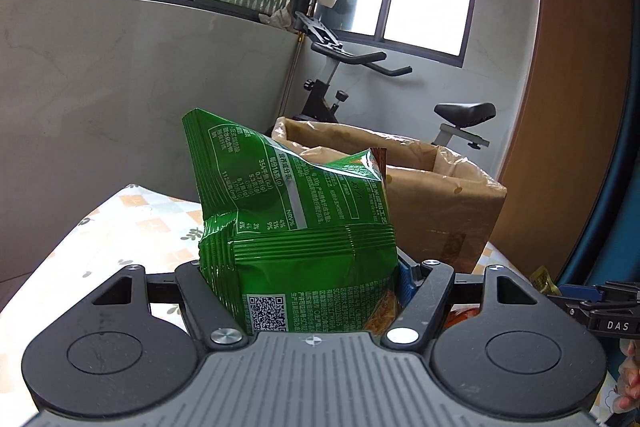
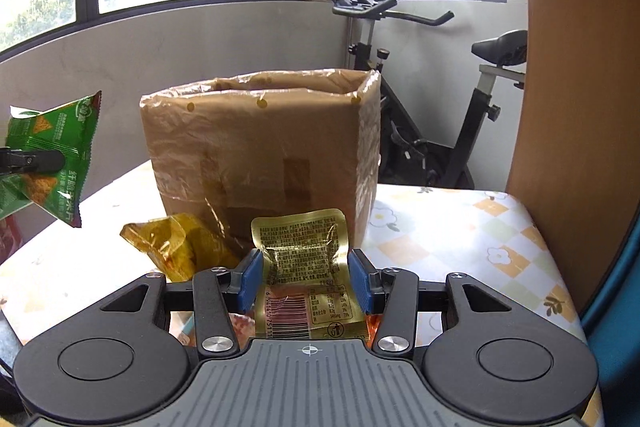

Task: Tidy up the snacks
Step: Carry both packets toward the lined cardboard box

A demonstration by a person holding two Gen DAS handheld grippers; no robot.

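My left gripper (image 1: pixel 300 279) is shut on a green snack bag (image 1: pixel 288 211) and holds it above the table; the bag hides the fingertips. It also shows in the right wrist view (image 2: pixel 52 155) at the left edge. My right gripper (image 2: pixel 306 279) has its blue pads (image 2: pixel 250 279) on either side of a gold snack packet (image 2: pixel 304 259); the packet stands between them, and the grip looks closed on it. A brown cardboard box (image 2: pixel 264 147) lined with plastic stands open-topped just beyond; it shows in the left wrist view (image 1: pixel 440 195) too.
A yellow wrapper (image 2: pixel 176 247) lies on the flower-patterned tablecloth (image 2: pixel 460 239) left of the packet. An exercise bike (image 2: pixel 432 131) stands behind the table. A wooden panel (image 2: pixel 568 67) rises at the right. Walls and windows are behind.
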